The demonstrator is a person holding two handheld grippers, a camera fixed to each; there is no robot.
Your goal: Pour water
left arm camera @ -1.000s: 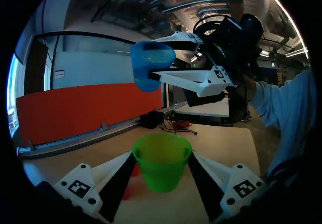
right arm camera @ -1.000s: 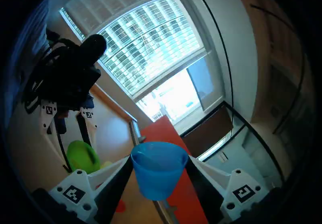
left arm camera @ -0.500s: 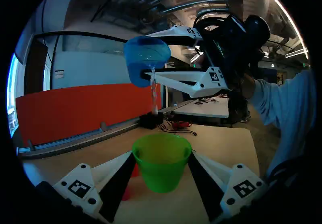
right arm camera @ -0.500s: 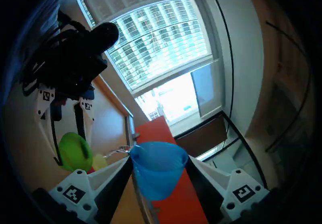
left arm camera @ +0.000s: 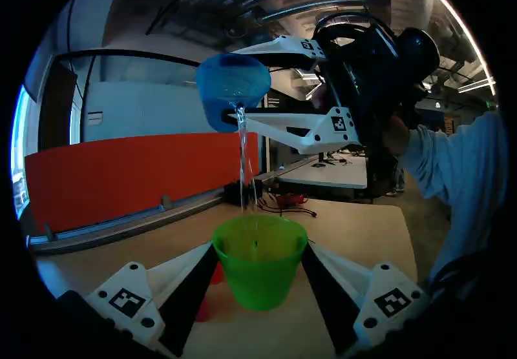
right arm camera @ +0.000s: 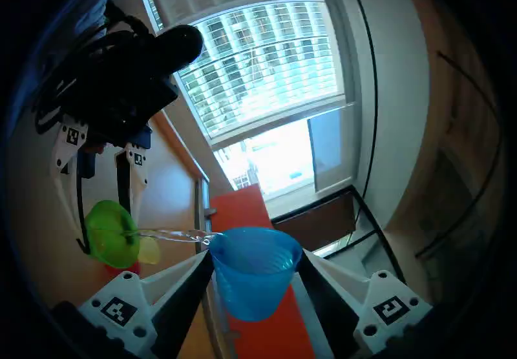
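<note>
Water (left arm camera: 242,159) falls in a thin, clear stream from the blue cup (left arm camera: 232,91) into the mouth of the green cup (left arm camera: 260,268). In the left gripper view the blue cup hangs high above the green one. It is tipped well over, and the stream leaves the low edge of its rim.

The right gripper (left arm camera: 238,86) is pinching the blue cup, with one white finger pressed to each side of its wall. It is rolled onto its side, so the two fingers lie one above the other and reach in roughly level from the right. A hand (left arm camera: 395,133) grips the gripper's dark body, raised about as high as the cup. A pale sleeve (left arm camera: 462,172) runs back from the hand toward the right edge, the forearm slanting downward.

The left gripper (left arm camera: 258,252) sits low, its fingers closed against both sides of the green cup. That cup stands upright with its mouth open to the stream. I cannot tell whether its base touches the table (left arm camera: 368,230).

A red thing (left arm camera: 204,307) lies on the wood just behind the green cup. In the right gripper view a yellow cup (right arm camera: 150,250) shows just beside the green cup.

An orange panel (left arm camera: 129,172) runs along the table's far edge. A bright window (right arm camera: 258,81) with blinds lies beyond the left gripper.
</note>
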